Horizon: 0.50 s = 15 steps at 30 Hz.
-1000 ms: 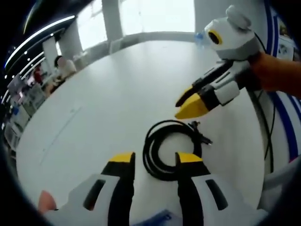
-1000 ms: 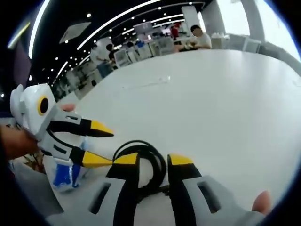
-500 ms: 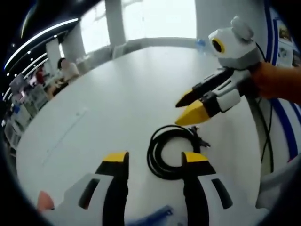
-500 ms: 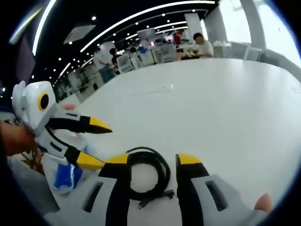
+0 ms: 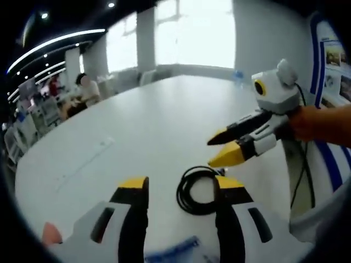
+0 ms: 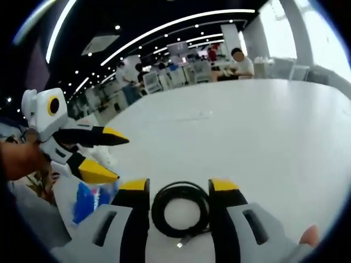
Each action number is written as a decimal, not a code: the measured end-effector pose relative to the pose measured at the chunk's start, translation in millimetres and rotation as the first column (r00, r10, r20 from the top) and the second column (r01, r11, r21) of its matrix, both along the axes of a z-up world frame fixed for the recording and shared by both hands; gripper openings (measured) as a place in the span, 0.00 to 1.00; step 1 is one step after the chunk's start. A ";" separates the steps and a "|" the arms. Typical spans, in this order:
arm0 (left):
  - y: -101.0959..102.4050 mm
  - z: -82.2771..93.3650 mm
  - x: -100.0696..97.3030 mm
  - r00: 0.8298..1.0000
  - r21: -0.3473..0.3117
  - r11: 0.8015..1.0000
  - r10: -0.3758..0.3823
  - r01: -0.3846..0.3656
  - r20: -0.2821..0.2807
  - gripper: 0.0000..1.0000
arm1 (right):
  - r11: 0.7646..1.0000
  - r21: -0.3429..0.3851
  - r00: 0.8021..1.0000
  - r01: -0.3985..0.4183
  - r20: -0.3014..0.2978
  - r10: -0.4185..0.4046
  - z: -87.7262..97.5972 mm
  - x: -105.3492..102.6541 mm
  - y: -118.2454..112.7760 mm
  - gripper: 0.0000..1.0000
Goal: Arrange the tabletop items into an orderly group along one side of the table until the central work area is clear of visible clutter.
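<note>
One coiled black cable [image 5: 200,190] lies flat on a large white table [image 5: 137,131], near the table edge closest to the person, and two hand-held grippers hover around it. In the left gripper view, the left gripper [image 5: 181,189] has its two yellow-tipped jaws spread wide apart, holding nothing; the cable coil sits just ahead of them, partly behind the tip of the right-hand jaw. Beyond the coil the right gripper [image 5: 222,148] reaches in from the side, its two pointed yellow-and-black jaws parted, empty and above the cable, held by a hand in an orange sleeve [image 5: 323,123].

In the right gripper view, the same cable [image 6: 181,209] rests between the right gripper's [image 6: 180,187] two broad jaws, which stand wide on either side of the coil without pinching it; one loose end of the cable trails toward the camera. To the side of the coil the left gripper [image 6: 109,156] comes in, jaws open and clear of the table. Beneath it, near the cable, lies one crumpled white-and-blue package [image 6: 88,194]; its print is too blurred to read. A blue-and-white edge of what may be the same package [image 5: 175,251] shows between the left gripper's jaws.

Beyond the cable the white tabletop stretches bare. At its far end one seated person [image 6: 241,63] is visible, with others standing behind among rows of desks.
</note>
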<state>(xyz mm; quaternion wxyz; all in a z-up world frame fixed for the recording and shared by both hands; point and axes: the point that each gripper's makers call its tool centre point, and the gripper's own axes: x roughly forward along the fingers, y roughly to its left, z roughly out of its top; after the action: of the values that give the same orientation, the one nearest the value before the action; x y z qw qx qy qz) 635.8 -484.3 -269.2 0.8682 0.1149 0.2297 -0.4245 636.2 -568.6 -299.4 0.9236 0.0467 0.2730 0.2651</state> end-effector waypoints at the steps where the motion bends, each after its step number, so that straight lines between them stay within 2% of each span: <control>1: 2.0 2.3 -0.4 1.000 -0.005 1.000 0.003 -0.003 0.005 0.45 | 1.000 0.000 1.000 -0.004 0.002 0.004 1.7 -1.6 2.1 0.43; 15: 24.8 16.7 -21.3 1.000 -0.036 0.999 0.002 -0.001 0.031 0.49 | 0.998 -0.014 0.998 -0.056 0.040 0.057 19.1 -21.4 21.1 0.48</control>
<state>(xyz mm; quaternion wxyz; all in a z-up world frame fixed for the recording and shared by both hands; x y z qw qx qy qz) 614.5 -459.5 -252.5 0.8740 0.1055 0.2086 -0.4259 614.8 -547.5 -280.3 0.9213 0.0278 0.2572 0.2902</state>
